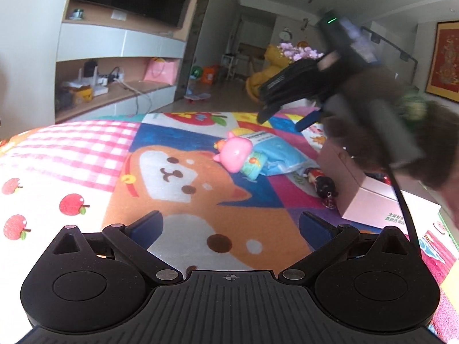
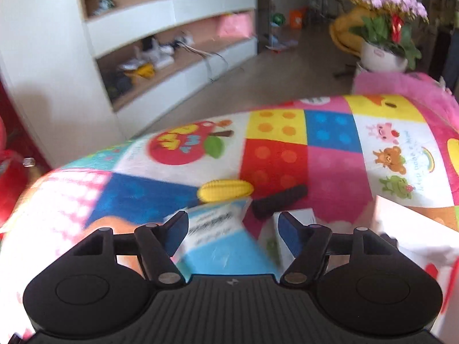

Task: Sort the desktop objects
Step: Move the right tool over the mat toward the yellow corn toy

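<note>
Right claw, open, straddles the blue packet just ahead of it, ready to close; left claw, open and empty, hovers short of the pig toy.

left claw spread wide above cartoon mat, pink pig toy against blue pouch

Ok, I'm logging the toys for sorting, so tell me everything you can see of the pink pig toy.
The pink pig toy looks like glossy moulded plastic: a rounded pink head with small pointed ears, an orange bit by the ear, and a teal lower body. It lies tipped on its side on the colourful play mat, leaning against the light blue packet behind it. Neither gripper touches it; its face is not visible from here.
</note>
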A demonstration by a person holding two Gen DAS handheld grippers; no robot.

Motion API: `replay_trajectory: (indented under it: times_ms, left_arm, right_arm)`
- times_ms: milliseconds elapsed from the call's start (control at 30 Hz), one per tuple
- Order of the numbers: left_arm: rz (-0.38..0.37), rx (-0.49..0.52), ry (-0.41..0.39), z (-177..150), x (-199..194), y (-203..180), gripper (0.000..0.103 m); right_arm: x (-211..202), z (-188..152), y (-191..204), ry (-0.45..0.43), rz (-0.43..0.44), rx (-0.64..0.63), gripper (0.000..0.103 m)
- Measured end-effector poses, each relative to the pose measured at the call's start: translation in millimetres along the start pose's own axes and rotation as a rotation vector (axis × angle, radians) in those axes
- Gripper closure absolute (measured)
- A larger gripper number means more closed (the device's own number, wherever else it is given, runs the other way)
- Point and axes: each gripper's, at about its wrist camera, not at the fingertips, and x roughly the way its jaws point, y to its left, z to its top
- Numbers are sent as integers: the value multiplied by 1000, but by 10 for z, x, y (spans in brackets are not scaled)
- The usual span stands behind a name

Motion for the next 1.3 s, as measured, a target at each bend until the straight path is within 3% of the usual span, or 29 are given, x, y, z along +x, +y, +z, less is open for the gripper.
replay_trajectory:
  times_ms: [67, 167, 300, 367, 433, 467, 600, 733, 867, 933, 1033, 1133, 1300]
  left_arm:
    - [-6, -19, 6, 1, 18, 21, 0]
    - [-13, -57, 16, -1, 36, 72, 0]
    - [-23, -62, 12, -7, 27, 75, 0]
    - [-25, -68, 11, -7, 29, 82, 0]
    - [-28, -76, 12, -6, 32, 92, 0]
    - [-30, -77, 11, -6, 31, 94, 0]
    - [-37, -72, 8, -7, 19, 82, 0]
    - [-54, -63, 8, -4, 6, 70, 0]
    - [-84, -23, 10, -16, -16, 6, 0]
    - [-93, -3, 9, -21, -21, -27, 0]
    - [-96, -3, 12, -24, -8, -25, 0]
    - [-95, -17, 20, -24, 13, -8, 0]
    - [-95, -24, 25, -23, 26, 2, 0]
  right_arm:
    - [176, 66, -48, 6, -36, 27, 35]
    - [362, 194, -177, 43, -65, 90, 51]
    - [605, 325, -517, 87, -107, 317, 48]
    - [769, 340, -689, 148, -87, 434, 50]
    - [873, 330, -759, 187, -64, 483, 66]
    - [882, 323, -743, 189, -67, 469, 76]
    - [767, 208, -532, 224, -3, 317, 85]
    - [415, -66, -268, 278, 92, 148, 85]
    - [37, -381, -37, 415, 222, 41, 85]
    - [-191, -460, 33, 422, 245, -22, 85]
    - [-577, -405, -64, 293, 221, -41, 78]
    - [-828, -416, -180, 146, 106, -90, 69]
    - [-610, -484, -294, 243, 37, -59, 69]
